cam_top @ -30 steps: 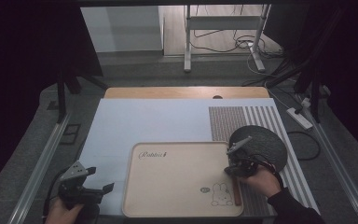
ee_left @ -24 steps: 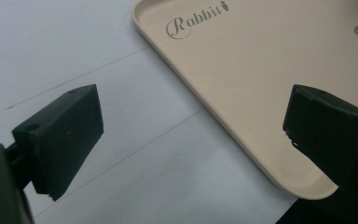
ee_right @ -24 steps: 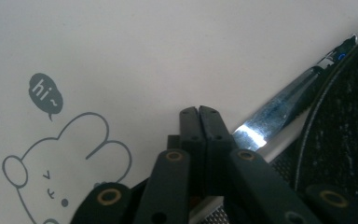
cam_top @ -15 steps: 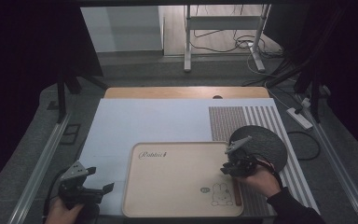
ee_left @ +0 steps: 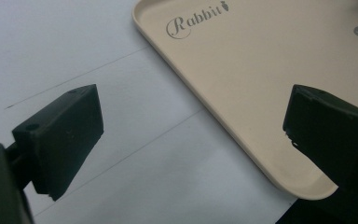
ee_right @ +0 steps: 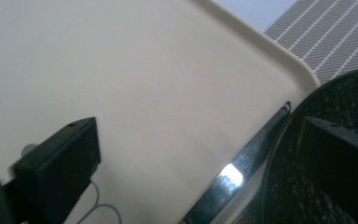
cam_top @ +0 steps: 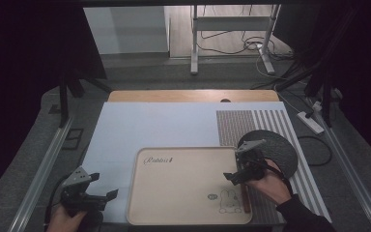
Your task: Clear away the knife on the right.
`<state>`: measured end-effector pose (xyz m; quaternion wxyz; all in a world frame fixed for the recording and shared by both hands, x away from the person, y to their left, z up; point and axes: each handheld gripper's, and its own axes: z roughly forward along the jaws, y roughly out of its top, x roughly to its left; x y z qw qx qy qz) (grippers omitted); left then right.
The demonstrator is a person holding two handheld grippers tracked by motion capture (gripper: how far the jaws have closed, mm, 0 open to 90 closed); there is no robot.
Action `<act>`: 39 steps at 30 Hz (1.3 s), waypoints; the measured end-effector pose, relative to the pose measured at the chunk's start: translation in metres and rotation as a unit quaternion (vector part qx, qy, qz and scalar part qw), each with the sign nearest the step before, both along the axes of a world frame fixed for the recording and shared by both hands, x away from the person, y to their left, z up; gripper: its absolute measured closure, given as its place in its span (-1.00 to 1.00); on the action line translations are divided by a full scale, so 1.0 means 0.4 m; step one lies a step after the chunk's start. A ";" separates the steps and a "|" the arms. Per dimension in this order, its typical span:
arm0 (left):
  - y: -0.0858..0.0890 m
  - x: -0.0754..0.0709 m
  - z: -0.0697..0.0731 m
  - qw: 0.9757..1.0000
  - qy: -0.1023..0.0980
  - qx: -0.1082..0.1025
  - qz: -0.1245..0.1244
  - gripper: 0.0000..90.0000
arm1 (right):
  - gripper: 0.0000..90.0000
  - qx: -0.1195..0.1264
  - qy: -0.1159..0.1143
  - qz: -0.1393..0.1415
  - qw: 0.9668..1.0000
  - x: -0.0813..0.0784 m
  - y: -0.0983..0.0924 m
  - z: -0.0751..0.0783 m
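The beige tray bears the word "Rabbit" in script near its rim.

Right gripper shifted a little — earlier low over the right edge of the cream tray, close on the knife lying there; now slightly higher along that edge, nearer the dark round plate beside the tray. Jaws have just been opening — shut a second ago, now spread wide, nothing pressed between them. In the right gripper view, knife lying free on the tray by its rim, between the parted jaws, untouched by either.
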<state>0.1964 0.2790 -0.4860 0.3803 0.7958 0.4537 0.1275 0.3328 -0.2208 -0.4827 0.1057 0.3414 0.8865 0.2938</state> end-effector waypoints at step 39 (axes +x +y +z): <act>0.005 0.001 -0.001 1.000 0.004 -0.009 0.003 -0.89 | -1.00 0.017 -0.017 -0.043 0.999 -0.082 -0.114 0.021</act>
